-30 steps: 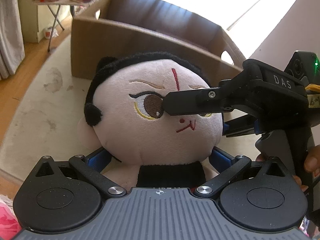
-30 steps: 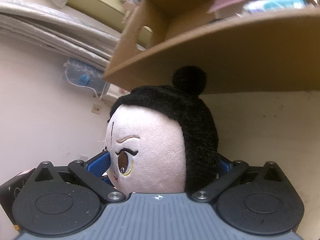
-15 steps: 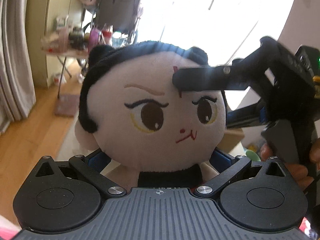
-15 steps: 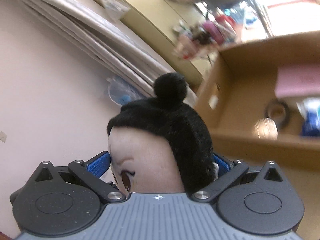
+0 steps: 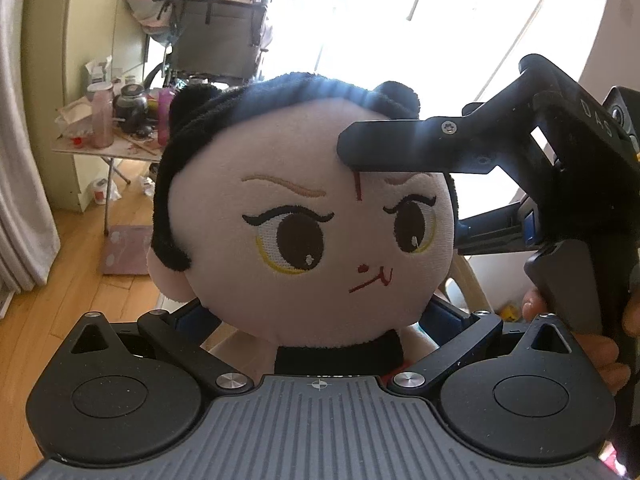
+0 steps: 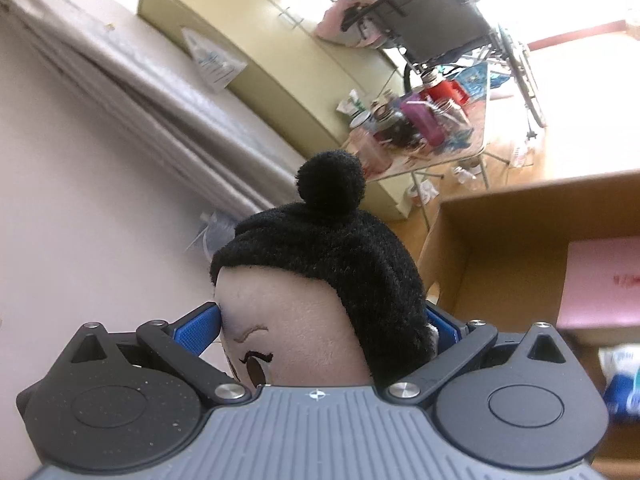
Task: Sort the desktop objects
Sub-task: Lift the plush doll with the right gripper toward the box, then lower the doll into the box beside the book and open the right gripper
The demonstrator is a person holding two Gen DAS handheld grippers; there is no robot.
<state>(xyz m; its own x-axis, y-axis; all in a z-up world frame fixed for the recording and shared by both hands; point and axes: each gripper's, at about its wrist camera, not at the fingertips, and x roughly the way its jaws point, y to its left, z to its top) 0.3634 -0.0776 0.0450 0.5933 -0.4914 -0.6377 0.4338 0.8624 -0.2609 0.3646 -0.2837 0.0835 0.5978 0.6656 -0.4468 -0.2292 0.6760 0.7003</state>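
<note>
Gripping the black-haired, pink-faced plush doll [image 5: 312, 232], both claws pinch it: left [image 5: 320, 320], right [image 6: 320, 328].

Soft matt plush doll [image 5: 320, 236], fuzzy black hair, stitched eyes. Matt black plastic right gripper [image 5: 400, 184]; ribbed blue pads [image 6: 196, 330]. Brown cardboard box [image 6: 516, 248]. Glossy wood floor [image 5: 68, 300].

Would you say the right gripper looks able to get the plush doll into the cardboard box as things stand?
Probably yes. The right gripper is shut on the plush doll, and the open cardboard box lies just beyond with nothing between. The left gripper, also clamped on the doll, would have to let go or follow.
</note>
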